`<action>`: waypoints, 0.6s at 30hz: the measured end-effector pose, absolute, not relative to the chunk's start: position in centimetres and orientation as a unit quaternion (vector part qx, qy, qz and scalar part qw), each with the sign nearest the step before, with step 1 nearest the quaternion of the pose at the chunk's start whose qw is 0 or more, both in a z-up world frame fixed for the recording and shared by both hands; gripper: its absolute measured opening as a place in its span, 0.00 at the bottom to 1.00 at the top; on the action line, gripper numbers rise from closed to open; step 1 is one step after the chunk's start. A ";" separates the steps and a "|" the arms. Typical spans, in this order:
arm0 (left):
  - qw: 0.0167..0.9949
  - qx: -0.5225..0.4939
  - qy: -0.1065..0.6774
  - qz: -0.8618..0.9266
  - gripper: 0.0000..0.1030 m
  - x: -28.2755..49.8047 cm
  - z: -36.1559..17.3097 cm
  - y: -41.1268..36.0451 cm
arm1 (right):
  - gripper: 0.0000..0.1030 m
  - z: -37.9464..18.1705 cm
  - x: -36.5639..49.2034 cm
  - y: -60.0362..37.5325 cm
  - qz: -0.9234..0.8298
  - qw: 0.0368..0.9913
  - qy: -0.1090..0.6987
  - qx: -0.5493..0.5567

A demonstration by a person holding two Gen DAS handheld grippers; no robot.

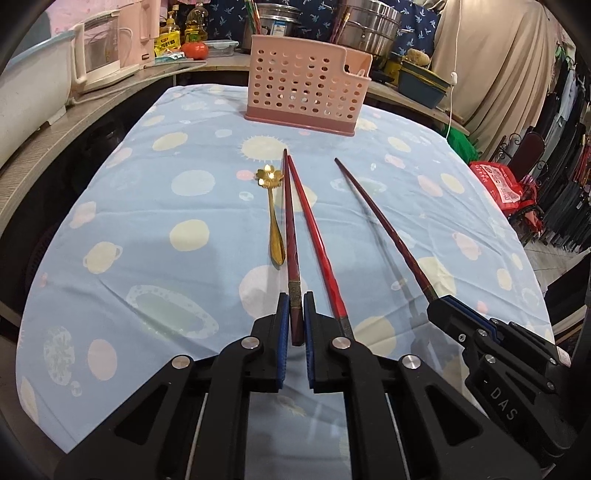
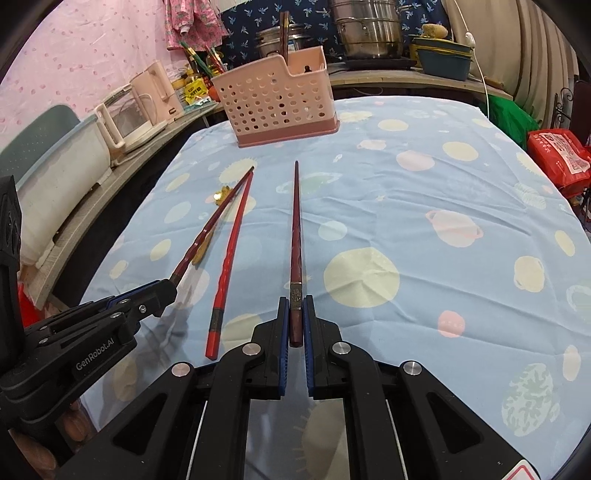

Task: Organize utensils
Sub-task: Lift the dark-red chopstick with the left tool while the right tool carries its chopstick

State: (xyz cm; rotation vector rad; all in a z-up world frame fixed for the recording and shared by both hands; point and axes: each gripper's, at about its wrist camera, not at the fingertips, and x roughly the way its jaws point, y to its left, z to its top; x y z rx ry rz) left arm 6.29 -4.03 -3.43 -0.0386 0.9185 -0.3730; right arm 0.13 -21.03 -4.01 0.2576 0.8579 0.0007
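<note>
My left gripper (image 1: 296, 301) is shut on the thick end of a dark red chopstick (image 1: 290, 229), which points toward the pink perforated utensil holder (image 1: 306, 92). My right gripper (image 2: 296, 304) is shut on a second dark red chopstick (image 2: 296, 229); it also shows in the left wrist view (image 1: 384, 229). A bright red chopstick (image 1: 317, 240) lies on the cloth between them, also in the right wrist view (image 2: 231, 258). A gold flower-handled spoon (image 1: 274, 218) lies left of the left chopstick. The holder (image 2: 277, 99) stands at the table's far end with a chopstick upright in it.
The table carries a blue cloth with planet prints (image 1: 147, 221). A counter at the left holds a white tub (image 1: 26, 99), a pink appliance (image 1: 107, 48), bottles and a tomato. Steel pots (image 1: 369, 26) stand behind the holder. A red bag (image 1: 498, 181) sits at the right.
</note>
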 end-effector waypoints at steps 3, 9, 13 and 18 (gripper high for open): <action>0.883 -0.022 0.433 -0.180 0.07 6.0 -2.3 -3.8 | 0.07 -2.9 -0.3 -21.2 0.002 0.906 0.404 0.129; 0.889 -0.026 0.418 -0.185 0.07 5.3 -0.3 -3.4 | 0.07 -0.6 -1.2 -21.9 0.002 0.916 0.377 0.138; 0.893 -0.025 0.407 -0.190 0.07 4.9 0.9 -3.3 | 0.07 1.0 -1.6 -22.4 0.002 0.923 0.358 0.143; 0.897 -0.031 0.395 -0.197 0.07 4.8 2.7 -2.8 | 0.07 3.3 -2.0 -22.9 -0.002 0.932 0.332 0.141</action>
